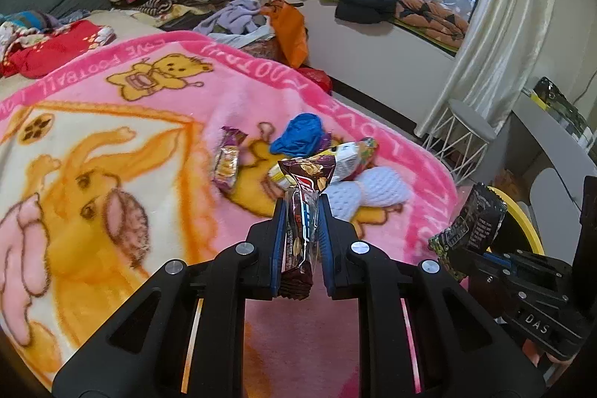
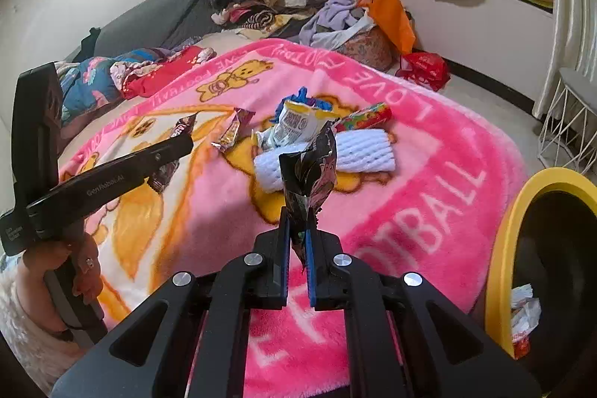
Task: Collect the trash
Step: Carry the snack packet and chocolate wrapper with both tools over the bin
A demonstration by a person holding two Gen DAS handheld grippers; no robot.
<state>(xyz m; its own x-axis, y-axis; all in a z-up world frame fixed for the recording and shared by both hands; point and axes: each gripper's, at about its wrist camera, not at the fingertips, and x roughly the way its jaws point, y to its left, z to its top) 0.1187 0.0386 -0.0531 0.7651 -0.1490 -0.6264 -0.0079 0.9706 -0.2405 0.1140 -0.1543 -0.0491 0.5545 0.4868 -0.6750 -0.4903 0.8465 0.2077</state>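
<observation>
The left gripper [image 1: 302, 207] is pinching a brown snack wrapper [image 1: 304, 196], and the right gripper [image 2: 298, 230] is clamping a crumpled black wrapper [image 2: 309, 170]. To the near right, the yellow bin [image 2: 500, 248] is already holding some crumpled trash. More wrappers [image 2: 294, 127] are still lying on the pink blanket [image 2: 429, 174], farther away, so the task looks partly done.

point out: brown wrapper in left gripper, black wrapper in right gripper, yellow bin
brown wrapper [image 1: 304, 189]: left wrist view, upper printed part.
black wrapper [image 2: 309, 170]: right wrist view, crumpled upper half.
yellow bin [image 2: 502, 248]: right wrist view, left rim.
</observation>
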